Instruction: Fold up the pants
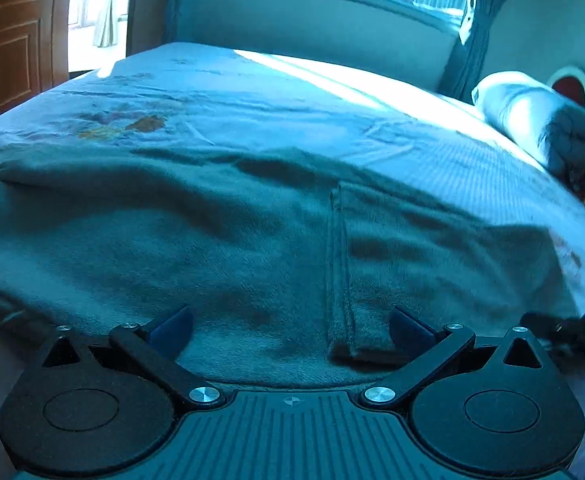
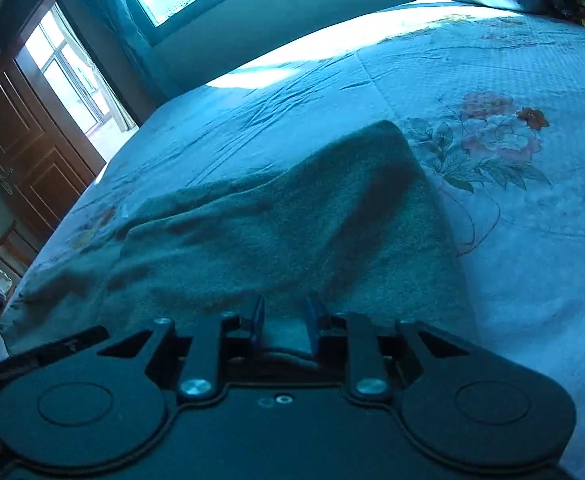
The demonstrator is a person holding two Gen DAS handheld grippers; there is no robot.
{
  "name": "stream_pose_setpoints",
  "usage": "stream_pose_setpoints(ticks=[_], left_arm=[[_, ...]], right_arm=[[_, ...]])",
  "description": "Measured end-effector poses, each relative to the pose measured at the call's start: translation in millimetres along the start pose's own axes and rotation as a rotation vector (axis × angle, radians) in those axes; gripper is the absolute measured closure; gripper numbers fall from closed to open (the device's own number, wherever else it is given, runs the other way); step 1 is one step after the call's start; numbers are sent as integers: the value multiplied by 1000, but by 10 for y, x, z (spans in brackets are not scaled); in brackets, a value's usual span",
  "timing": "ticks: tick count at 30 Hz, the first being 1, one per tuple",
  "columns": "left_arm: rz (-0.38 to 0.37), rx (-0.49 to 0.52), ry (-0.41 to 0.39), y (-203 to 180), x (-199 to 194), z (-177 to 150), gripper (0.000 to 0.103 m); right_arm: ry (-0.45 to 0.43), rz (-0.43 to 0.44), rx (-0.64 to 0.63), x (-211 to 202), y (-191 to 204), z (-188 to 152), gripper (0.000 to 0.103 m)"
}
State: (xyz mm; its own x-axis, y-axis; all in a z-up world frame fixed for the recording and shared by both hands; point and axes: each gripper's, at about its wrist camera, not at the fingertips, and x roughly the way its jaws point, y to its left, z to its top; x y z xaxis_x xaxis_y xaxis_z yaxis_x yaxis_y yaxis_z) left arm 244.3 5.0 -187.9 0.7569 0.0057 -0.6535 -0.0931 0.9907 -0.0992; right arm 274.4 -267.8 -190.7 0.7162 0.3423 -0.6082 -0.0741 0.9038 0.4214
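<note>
A wide bed with a pale floral-print sheet (image 2: 512, 208) carries the dark grey-green fleece pants (image 1: 220, 240), spread rumpled along its near edge. Only the left wrist view shows a vertical seam running down the cloth; only the right wrist view shows a far corner of the pants peaked up off the sheet. The left hand-held gripper (image 1: 290, 330) hovers spread wide over the fabric. The right hand-held gripper (image 2: 284, 326) pinches the pants' near hem.

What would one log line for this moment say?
stage: fold pants, gripping | left gripper: open over pants | right gripper: shut on pants edge | surface: floral bedsheet
</note>
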Motion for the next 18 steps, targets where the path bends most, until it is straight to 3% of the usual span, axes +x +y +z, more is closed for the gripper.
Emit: stream_pose_setpoints(ticks=[1,3,5,7,9,11,12,13,14,16,18], left_arm=[[6,27,-13,-32,-14,-13,0],[-22,-21,-27,61,-133,34,0],[4,-52,-61,193,-276,61,0],[31,-76,-101,386,-422,71,0],[57,-111,-128,598,-518,90,0],[107,-150,-151,883,-618,100,0],[133,-170,-157,1052,-661,91,0],[158,-197,-160,1225,-705,73,0],[180,-223,-165,1379,-759,39,0],[215,-278,-164,1686,-836,-41,0],[243,-336,-153,1959,-866,-149,0]], right_arm=[[-49,-2,2,-123,21,31,81],[-161,19,-37,-292,57,120,79],[-203,4,-62,-276,27,334,74],[-168,-28,-48,-72,-52,619,73],[-72,-85,-36,286,-182,820,74],[42,-107,44,663,-469,873,85],[36,-91,66,645,-512,877,85],[14,-78,77,534,-493,865,82],[-38,-57,60,375,-440,820,71],[-151,-24,13,23,-333,647,69],[-204,24,-1,-223,-270,444,66]])
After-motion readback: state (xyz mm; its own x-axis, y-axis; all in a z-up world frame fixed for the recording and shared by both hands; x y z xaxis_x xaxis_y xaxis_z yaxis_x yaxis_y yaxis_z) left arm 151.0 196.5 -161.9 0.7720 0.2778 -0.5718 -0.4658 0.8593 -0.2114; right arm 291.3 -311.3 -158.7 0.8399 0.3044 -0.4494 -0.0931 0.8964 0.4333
